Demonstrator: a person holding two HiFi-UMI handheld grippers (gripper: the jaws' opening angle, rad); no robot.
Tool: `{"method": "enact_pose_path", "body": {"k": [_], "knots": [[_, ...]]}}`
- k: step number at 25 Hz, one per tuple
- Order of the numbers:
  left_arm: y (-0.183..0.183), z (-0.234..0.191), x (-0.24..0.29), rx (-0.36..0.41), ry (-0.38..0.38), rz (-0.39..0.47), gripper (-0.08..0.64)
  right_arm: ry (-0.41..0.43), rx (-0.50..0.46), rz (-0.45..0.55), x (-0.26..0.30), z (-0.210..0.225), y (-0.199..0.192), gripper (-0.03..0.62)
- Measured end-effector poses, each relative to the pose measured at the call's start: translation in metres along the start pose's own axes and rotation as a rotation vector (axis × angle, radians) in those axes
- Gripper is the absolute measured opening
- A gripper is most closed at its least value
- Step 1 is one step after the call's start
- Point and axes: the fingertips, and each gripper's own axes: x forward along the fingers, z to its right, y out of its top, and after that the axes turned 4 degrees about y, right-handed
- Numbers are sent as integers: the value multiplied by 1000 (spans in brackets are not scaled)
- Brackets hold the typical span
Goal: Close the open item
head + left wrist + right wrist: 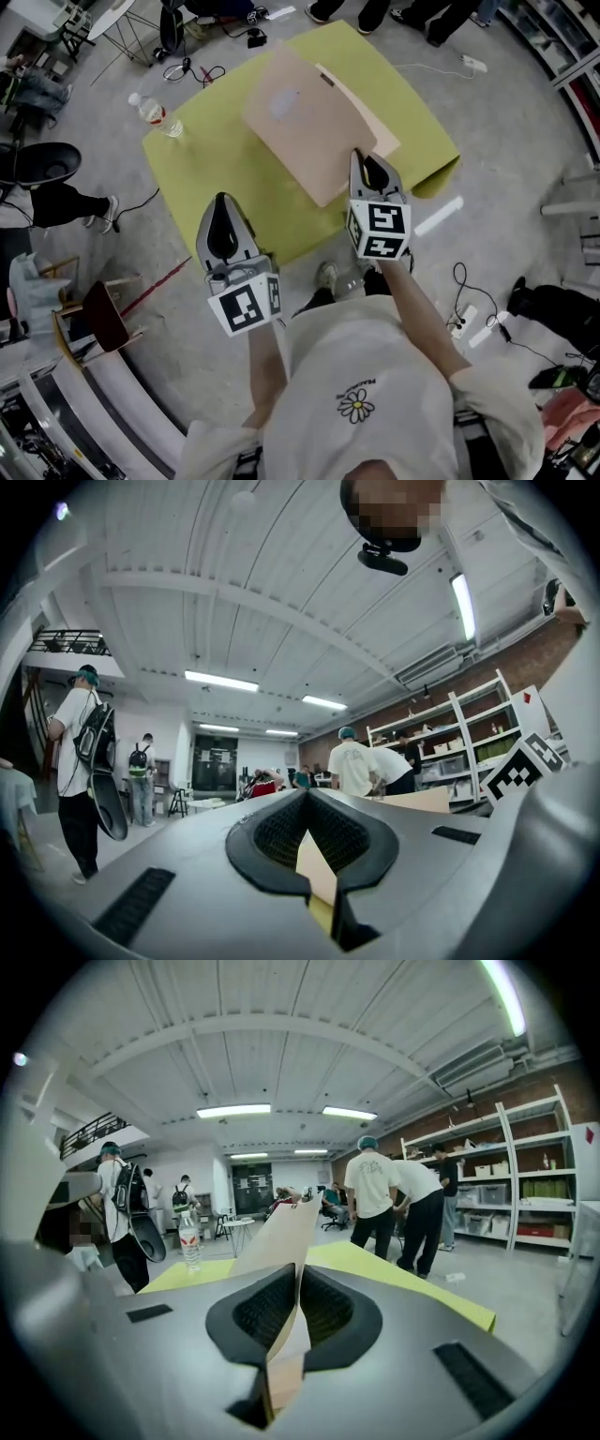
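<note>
right tongs (364,161) clamp raised folder (295,117) cover | left tongs (222,202) narrowly apart, empty, over bench (211,155) edge | bottle (155,114) at far corner

The person wears a cream short-sleeved T-shirt (375,361) with a small daisy print (356,405) on its front. The left gripper (222,201) and right gripper (360,161) have smooth grey shells and black ribbed pads (265,1309), and each has a white cube (246,305) with black square markers.
</note>
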Motion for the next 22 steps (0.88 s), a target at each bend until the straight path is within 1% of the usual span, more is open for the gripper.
{"method": "enact_pose_path", "body": {"k": [3, 7, 9, 11, 13, 18, 22], "knots": [[-4, 12, 5, 9, -9, -8, 14, -41, 82, -48, 9, 28, -16, 17], [-6, 21, 13, 35, -16, -18, 14, -97, 276, -124, 22, 61, -43, 17], [-5, 23, 16, 43, -11, -23, 14, -127, 324, -161, 28, 71, -54, 17], [-6, 23, 17, 46, -3, -30, 14, -155, 341, -197, 32, 77, -63, 17], [-7, 23, 18, 70, -5, -36, 14, -186, 351, -235, 36, 82, -71, 28], [-9, 20, 18, 95, 3, -48, 14, -269, 303, -354, 46, 90, -91, 42], [-11, 17, 18, 117, 6, -54, 14, -298, 309, -400, 49, 93, -95, 57]]}}
